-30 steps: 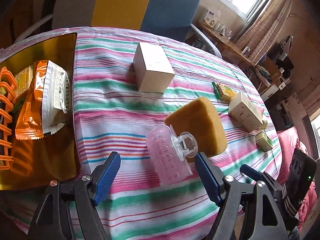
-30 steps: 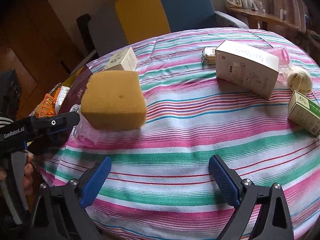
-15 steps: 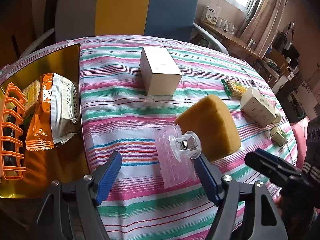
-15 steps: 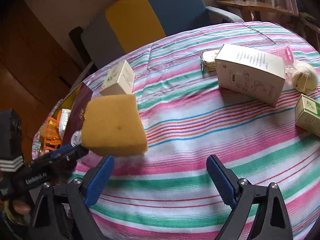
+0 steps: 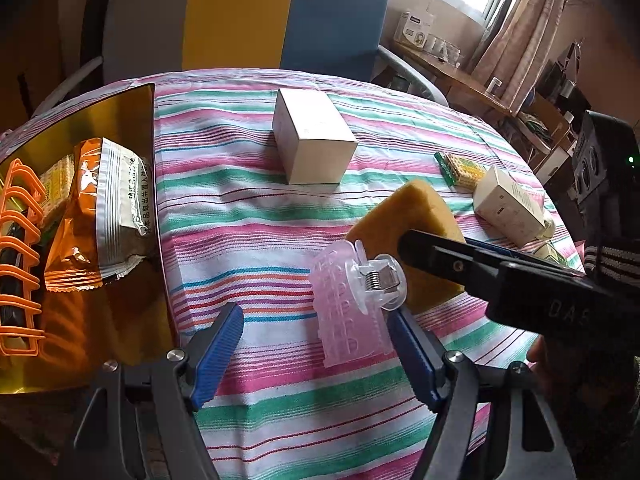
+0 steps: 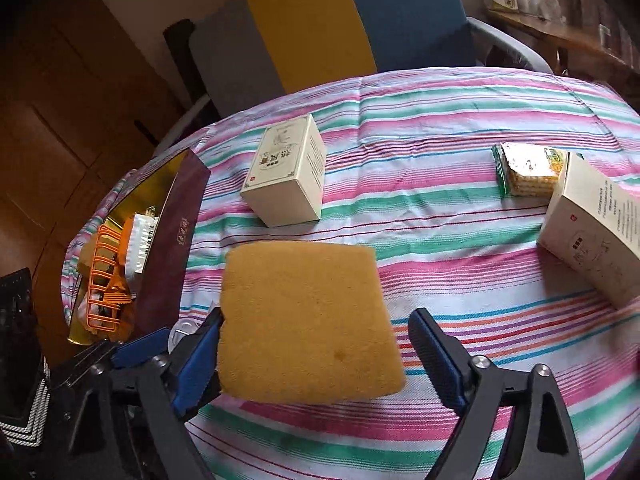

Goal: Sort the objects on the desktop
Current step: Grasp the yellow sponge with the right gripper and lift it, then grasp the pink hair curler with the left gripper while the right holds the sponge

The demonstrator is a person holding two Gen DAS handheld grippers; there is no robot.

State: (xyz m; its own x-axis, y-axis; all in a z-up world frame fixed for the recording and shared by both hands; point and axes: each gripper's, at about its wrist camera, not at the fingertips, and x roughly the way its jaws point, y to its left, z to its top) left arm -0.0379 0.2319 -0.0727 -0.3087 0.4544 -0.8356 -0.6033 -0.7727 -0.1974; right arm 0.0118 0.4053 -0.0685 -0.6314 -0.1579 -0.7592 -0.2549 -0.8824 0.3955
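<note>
**Sponge between the right claw's pads, hair clip between the left's**

The yellow rectangular foam sponge (image 6: pixel 308 320) lies on the striped cloth of the table (image 6: pixel 460 216), between the blue pads of the right claw (image 6: pixel 316 356). Its left edge is against the left pad, while a narrow gap shows between its right edge and the right pad. The jaws have just been closing around it and stand about half open; it is not yet pinched from both sides.

At the sponge's 9 o'clock in the left wrist view lies a translucent pink plastic hair clip (image 5: pixel 352 300), touching or just beside it. The clip sits between the pads of the left claw (image 5: pixel 320 356), close to the right pad and well apart from the left one; that claw is partly open and holds nothing.

At 12 o'clock from the sponge stands a cream cardboard box (image 6: pixel 286 172). At 2 o'clock are a green-wrapped packet of crackers (image 6: pixel 528 170) and a larger white printed carton (image 6: pixel 596 236). At 9 o'clock, a dark maroon tray with a gold lining (image 6: pixel 176 240) holds an orange wire rack (image 6: pixel 104 280) and an orange-and-silver snack bag (image 5: pixel 100 216).
</note>
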